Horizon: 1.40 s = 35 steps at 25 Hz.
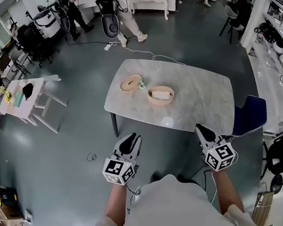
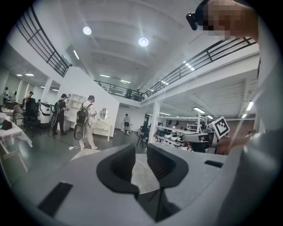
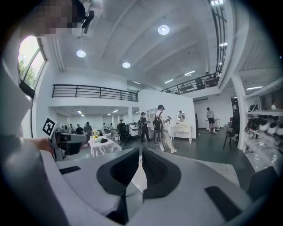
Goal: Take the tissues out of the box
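On the marble table (image 1: 197, 102) stands an oval wooden tissue box (image 1: 161, 95) with white tissue inside. Its oval lid (image 1: 131, 82) lies just left of it, with a small object (image 1: 142, 85) between them. Both grippers hang in the air short of the table's near edge, well away from the box. My left gripper (image 1: 130, 141) (image 2: 141, 152) has its jaws a narrow gap apart and holds nothing. My right gripper (image 1: 203, 130) (image 3: 140, 154) has its jaw tips together, empty. The box does not show in either gripper view.
A blue chair (image 1: 248, 114) stands at the table's right corner. A white side table (image 1: 26, 102) with small items is far left. Several people (image 1: 126, 13) with equipment are beyond the table. A cable loop (image 1: 91, 157) lies on the floor.
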Available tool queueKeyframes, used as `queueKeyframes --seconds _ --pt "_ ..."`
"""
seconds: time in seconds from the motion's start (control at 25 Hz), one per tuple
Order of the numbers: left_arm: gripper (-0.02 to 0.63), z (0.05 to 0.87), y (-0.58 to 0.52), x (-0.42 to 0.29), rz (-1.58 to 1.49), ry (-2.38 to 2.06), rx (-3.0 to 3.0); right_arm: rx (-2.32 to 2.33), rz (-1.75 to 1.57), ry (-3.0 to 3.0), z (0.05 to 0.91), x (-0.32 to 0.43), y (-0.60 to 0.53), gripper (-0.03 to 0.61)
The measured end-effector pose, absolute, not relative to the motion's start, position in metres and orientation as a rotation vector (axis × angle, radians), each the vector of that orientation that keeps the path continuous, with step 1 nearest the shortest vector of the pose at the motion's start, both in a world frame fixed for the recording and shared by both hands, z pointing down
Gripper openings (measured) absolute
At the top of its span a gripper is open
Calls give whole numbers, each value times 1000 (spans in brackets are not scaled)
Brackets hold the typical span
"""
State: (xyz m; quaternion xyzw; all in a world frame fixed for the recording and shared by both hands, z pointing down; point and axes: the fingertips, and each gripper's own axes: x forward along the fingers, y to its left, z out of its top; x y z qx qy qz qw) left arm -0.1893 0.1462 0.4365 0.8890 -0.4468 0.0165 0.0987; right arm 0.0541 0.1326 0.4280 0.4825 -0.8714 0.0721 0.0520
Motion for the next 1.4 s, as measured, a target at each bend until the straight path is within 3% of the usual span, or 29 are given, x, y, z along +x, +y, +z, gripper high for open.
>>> queueKeyframes --seconds 0.8,1.4 --pt "87 455 125 -228 67 -1231 2650 1522 233 -2580 441 14 119 46" --pt "86 475 44 -215 111 -1279 2564 1432 305 -2596 465 20 19 46"
